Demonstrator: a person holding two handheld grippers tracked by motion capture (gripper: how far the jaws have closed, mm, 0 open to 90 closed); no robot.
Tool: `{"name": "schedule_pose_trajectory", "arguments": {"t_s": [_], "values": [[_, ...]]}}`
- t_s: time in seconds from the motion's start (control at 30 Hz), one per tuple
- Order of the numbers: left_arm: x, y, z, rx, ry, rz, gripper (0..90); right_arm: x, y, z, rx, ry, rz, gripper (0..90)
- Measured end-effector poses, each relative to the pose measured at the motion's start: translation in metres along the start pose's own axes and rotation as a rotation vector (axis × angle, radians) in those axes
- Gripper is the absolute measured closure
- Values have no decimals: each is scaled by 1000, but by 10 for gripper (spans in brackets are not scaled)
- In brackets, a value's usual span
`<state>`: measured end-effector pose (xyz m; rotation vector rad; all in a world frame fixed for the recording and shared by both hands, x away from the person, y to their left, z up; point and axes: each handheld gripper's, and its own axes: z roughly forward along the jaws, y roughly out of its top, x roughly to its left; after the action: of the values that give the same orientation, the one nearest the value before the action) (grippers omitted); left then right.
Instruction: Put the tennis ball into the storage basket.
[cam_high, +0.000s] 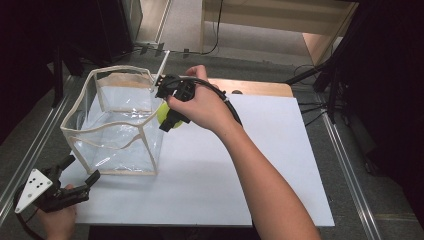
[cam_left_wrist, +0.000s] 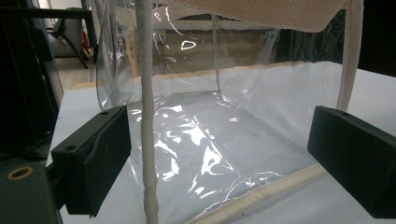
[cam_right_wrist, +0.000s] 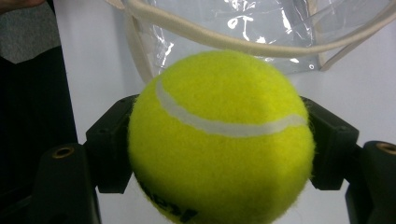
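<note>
A clear plastic bag (cam_high: 117, 127) with cream fabric trim stands open on the white table (cam_high: 260, 165), at its left side. My right gripper (cam_high: 167, 112) is shut on a yellow-green tennis ball (cam_high: 163, 113), held just above the bag's right rim. In the right gripper view the tennis ball (cam_right_wrist: 219, 140) sits squeezed between both jaws, with the bag's rim (cam_right_wrist: 224, 42) right behind it. My left gripper (cam_high: 80, 170) is open near the table's front left corner, pointing at the bag's near wall (cam_left_wrist: 210, 140). Nothing lies between its jaws.
A wooden board (cam_high: 255, 87) lies along the table's far edge. Metal rails (cam_high: 345, 160) run down both sides of the table. Cables and dark stands (cam_high: 325, 75) crowd the far right. White table surface spreads right of the bag.
</note>
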<state>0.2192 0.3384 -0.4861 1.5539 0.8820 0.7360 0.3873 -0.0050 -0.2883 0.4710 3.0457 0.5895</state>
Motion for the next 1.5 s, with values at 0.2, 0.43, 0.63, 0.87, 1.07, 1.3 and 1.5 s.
{"name": "schedule_pose_trajectory", "arguments": {"t_s": [0.2, 0.43, 0.63, 0.87, 1.07, 1.3, 1.5], "values": [[0, 0, 0, 0, 0, 2, 65, -1, 5, -5, 1, -5, -1, 232], [0, 0, 0, -1, -1, 1, 65, -2, 14, -11, 3, -12, -7, 232], [0, 0, 0, -1, -1, 1, 65, -2, 22, -13, 2, -12, -12, 232], [0, 0, 0, -1, -2, 0, 65, -4, 30, -14, 8, -10, -13, 232], [1, 0, 0, -3, -4, -2, 65, -6, 36, -12, 17, -8, -12, 232], [1, 0, 0, -2, -3, -5, 65, -9, 40, -11, 17, -5, -5, 232], [1, 0, 0, -2, -5, -3, 64, -8, 47, -12, 11, -12, -14, 232]]}}
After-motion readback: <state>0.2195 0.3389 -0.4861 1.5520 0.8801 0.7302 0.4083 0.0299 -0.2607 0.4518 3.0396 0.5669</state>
